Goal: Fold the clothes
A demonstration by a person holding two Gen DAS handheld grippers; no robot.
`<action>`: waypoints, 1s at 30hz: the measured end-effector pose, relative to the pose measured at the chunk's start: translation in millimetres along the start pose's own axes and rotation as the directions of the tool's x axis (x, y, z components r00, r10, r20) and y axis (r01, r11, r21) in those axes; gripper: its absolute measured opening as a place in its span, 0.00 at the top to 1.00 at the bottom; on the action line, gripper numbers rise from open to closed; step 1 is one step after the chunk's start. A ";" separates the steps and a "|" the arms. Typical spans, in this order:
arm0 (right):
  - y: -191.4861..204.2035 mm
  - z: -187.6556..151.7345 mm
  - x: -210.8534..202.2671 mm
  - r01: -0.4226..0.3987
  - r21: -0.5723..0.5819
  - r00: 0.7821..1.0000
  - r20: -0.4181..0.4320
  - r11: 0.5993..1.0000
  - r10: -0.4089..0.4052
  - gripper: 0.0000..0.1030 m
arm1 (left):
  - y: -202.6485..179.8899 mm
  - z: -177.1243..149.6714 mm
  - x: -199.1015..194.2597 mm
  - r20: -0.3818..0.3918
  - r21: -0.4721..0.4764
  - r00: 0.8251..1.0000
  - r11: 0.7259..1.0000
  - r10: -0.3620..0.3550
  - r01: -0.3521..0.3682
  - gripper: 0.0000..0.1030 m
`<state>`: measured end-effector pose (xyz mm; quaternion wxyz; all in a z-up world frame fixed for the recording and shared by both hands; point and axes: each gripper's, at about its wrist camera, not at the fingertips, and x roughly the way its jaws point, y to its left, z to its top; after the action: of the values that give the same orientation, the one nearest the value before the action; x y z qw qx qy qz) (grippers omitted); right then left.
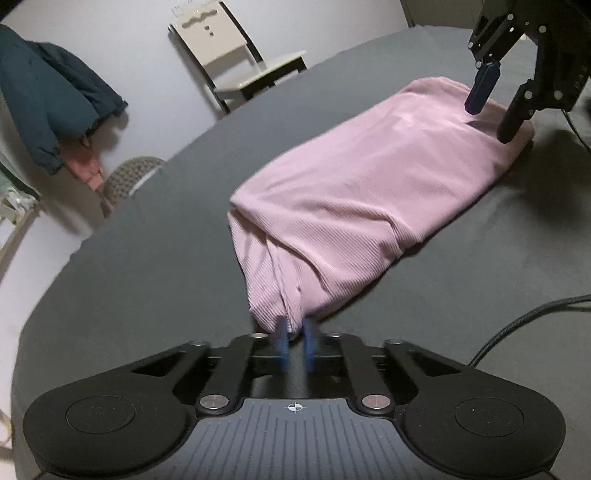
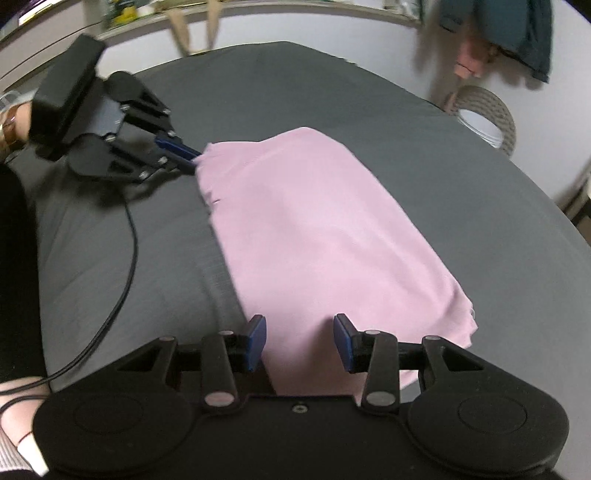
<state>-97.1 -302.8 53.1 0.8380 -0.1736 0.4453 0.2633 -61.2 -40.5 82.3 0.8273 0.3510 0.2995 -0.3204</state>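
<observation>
pinching one end of the pink garment (image 1: 354, 192), the left gripper (image 1: 294, 328) is best drawn evenly while the right gripper (image 2: 300, 341) is held spread open over the far end

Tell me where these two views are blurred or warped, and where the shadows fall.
Left wrist view: fisheye bends the dark table edge into an arc; the pink garment is soft near the left gripper; a shadow lies under the right gripper. Right wrist view: motion blur smears the hanging jacket and the woven chair; the garment's ribbing washes out.
</observation>
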 end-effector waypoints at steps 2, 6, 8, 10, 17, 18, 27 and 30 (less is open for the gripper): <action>4.9 -5.4 2.1 -0.005 -0.019 1.000 -0.022 1.000 0.005 0.61 | -0.5 -0.3 4.5 -0.003 0.000 1.000 1.000 -0.011 0.011 0.99; 4.9 -13.4 11.0 -0.025 -0.023 0.995 -0.094 0.999 0.023 0.60 | 0.8 3.2 7.5 -0.007 -0.001 0.999 0.999 0.039 -0.039 0.99; 4.0 -18.0 16.4 -0.028 -0.020 0.991 -0.134 0.999 0.025 0.58 | 3.2 1.2 7.3 -0.016 0.006 0.996 0.996 0.085 -0.085 0.99; 3.9 -22.5 16.9 -0.041 -0.015 0.990 -0.137 0.999 0.039 0.54 | 7.6 -1.9 7.7 -0.035 -0.001 0.994 0.994 0.105 -0.105 0.99; 5.2 -24.0 15.8 -0.065 -0.011 0.988 -0.140 0.998 0.063 0.47 | 16.5 -9.3 9.4 -0.073 -0.061 0.992 0.992 0.101 -0.106 0.99; 2.2 -22.2 14.2 -0.070 0.000 0.988 -0.137 0.998 0.070 0.47 | 18.9 -10.6 6.9 -0.058 -0.096 0.995 0.991 0.085 -0.091 0.99; -75.9 -20.6 -22.6 0.016 0.393 0.997 0.066 0.919 -0.046 0.47 | 46.6 -18.0 -12.7 0.063 -0.359 0.996 0.933 0.059 -0.033 0.96; -106.8 -31.1 -24.5 0.071 0.533 0.989 0.070 0.843 -0.127 0.55 | 59.4 -20.5 -13.3 0.142 -0.474 0.990 0.879 0.011 0.058 0.96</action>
<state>-65.2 -411.7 62.7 0.8876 0.0549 0.4472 0.0953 -31.0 12.2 103.2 0.9031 0.1098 0.3146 -0.2708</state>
